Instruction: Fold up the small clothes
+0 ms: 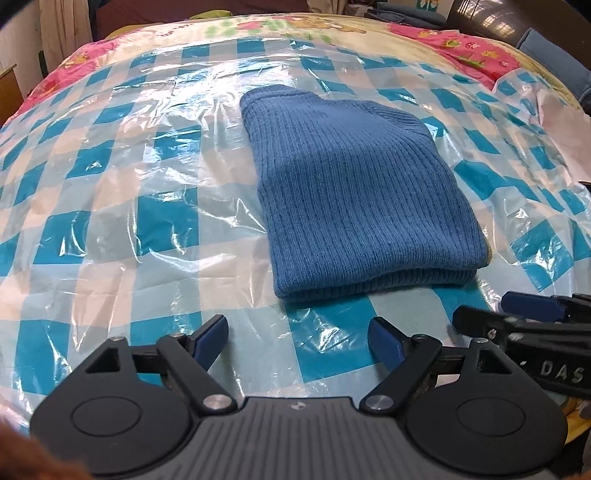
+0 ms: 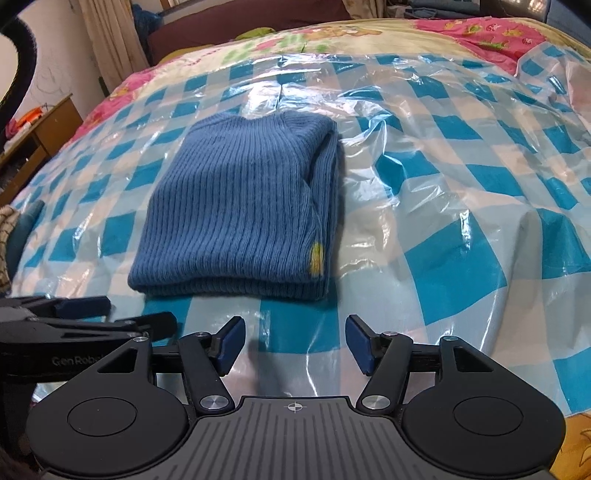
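Sweater [image 2: 240, 206] alone on checked plastic sheet [image 2: 461, 184]

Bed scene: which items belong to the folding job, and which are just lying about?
Belongs to the job:
- folded blue ribbed knit garment
- left gripper, open, empty
- right gripper, open, empty

Just lying about:
- blue-and-white checked plastic sheet
- pink floral bedspread
- brown wooden cabinet

The left gripper [image 1: 297, 341] is held open and tipped down. The right gripper [image 2: 294, 343] is held open too, close beside it.
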Available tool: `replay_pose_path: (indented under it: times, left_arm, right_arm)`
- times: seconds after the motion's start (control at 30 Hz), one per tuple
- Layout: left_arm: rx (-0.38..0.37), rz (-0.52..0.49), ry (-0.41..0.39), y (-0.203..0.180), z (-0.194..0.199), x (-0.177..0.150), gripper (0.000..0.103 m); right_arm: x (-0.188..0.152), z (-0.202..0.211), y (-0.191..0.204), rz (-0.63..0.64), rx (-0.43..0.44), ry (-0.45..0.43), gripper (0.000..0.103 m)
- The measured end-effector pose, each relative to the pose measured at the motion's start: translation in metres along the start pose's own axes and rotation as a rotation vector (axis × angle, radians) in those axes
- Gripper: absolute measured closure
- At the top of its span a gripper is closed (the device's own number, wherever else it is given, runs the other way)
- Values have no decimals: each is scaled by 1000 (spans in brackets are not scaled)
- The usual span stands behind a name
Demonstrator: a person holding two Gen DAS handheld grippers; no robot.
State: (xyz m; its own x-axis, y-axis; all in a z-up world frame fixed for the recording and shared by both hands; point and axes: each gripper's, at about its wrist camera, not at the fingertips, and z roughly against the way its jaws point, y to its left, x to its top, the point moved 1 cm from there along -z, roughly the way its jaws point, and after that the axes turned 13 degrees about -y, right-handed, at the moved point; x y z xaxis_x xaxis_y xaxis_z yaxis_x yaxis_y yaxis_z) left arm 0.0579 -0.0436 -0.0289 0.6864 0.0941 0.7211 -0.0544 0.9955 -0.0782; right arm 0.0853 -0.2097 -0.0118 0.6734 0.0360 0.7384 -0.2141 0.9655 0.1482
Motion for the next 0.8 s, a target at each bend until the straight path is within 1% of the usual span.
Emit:
replay_pose_path:
  times: [0.23,0.57,0.8]
  left_arm:
    - [0,15,-2,0,2,-1,11]
    - [25,6,15,-2,1,-2,9]
    - [12,39,23,2,1,-3,9]
  right_arm:
    - [-5,1,2,-6,-10,4,40]
    - [-7,2,2,-19,-10,7,38]
    - [-8,3,-1,-32,-15,3,36]
